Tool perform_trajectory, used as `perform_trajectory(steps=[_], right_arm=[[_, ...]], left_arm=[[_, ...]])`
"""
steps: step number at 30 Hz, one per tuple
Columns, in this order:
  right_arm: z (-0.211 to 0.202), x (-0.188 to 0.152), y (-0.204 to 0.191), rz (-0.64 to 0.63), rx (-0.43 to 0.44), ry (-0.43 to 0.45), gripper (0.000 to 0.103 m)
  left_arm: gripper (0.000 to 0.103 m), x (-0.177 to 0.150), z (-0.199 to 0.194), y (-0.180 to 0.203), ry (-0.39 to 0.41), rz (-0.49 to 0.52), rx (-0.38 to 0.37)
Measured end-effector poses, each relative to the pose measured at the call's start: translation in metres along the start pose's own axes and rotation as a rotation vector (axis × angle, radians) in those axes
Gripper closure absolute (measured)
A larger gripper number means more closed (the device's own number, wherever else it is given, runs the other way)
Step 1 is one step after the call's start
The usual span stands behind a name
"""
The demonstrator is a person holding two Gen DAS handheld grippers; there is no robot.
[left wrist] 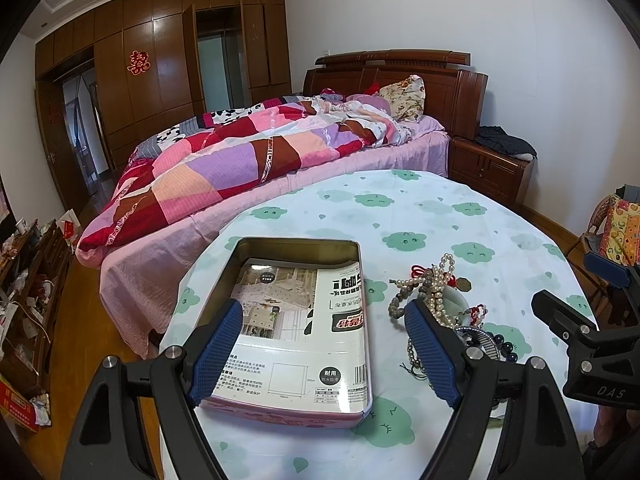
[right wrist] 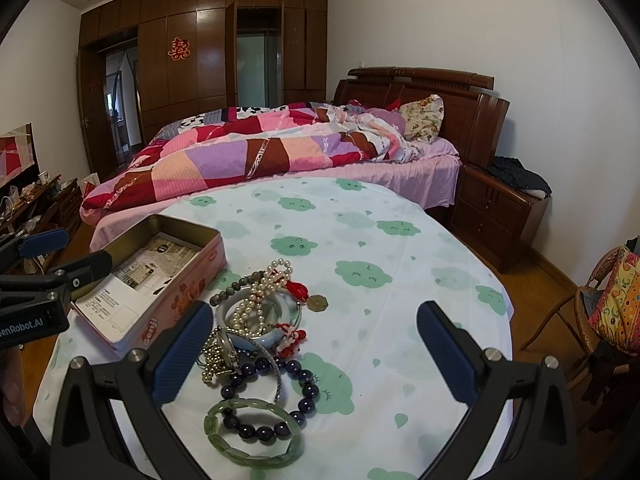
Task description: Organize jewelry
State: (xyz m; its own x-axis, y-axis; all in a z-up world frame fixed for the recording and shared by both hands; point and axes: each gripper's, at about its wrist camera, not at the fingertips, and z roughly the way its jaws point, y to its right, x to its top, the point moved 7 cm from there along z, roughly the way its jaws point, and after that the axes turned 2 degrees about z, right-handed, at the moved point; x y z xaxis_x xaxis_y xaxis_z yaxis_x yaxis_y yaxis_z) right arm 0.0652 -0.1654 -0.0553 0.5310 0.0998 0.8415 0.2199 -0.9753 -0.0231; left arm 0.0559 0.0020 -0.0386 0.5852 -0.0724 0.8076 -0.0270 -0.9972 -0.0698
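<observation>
- The left tongs (left wrist: 326, 344) are released, their blue pads spread wide with nothing between them; they hover over the near end of the open tin (left wrist: 296, 320), which sits on the bench (left wrist: 440, 216) under a white cloth printed with green clouds.
- The tin holds a printed paper sheet (left wrist: 316, 320) lying flat on its floor; no jewelry shows inside it.
- In the left wrist view the jewelry pile (left wrist: 436, 300) lies at 3 o'clock of the tin, just beside it on the cloth, and the right pad (left wrist: 430, 354) of the left tongs is in front of its near edge.
- The right tongs (right wrist: 316, 352) are also released, fingers far apart and gripping nothing, held above the cloth.
- In the right wrist view the pile sits by the left finger (right wrist: 182, 354) of the right tongs: a pearl strand (right wrist: 256, 300) and grey bead bracelet (right wrist: 236, 286) at 12 o'clock, a pale bangle (right wrist: 264, 338) in the middle, a dark purple bead bracelet (right wrist: 296, 372) overlapping a green jade-like bracelet (right wrist: 256, 432) at 6 o'clock.
- A scalloped brass coin (right wrist: 317, 303) on a red knot (right wrist: 298, 290) lies at 2 o'clock of the pile.
- Past the bench stands a bed (right wrist: 280, 152) with a patchwork quilt.
</observation>
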Motion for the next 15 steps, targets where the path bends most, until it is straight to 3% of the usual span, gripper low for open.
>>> perform_trajectory(steps=[15], right_arm=[[0.0028,-0.0004,0.0001,-0.003,0.0,-0.008,0.0]], left_arm=[[0.02,-0.0027,0.0006,-0.0035,-0.006,0.0,0.002]])
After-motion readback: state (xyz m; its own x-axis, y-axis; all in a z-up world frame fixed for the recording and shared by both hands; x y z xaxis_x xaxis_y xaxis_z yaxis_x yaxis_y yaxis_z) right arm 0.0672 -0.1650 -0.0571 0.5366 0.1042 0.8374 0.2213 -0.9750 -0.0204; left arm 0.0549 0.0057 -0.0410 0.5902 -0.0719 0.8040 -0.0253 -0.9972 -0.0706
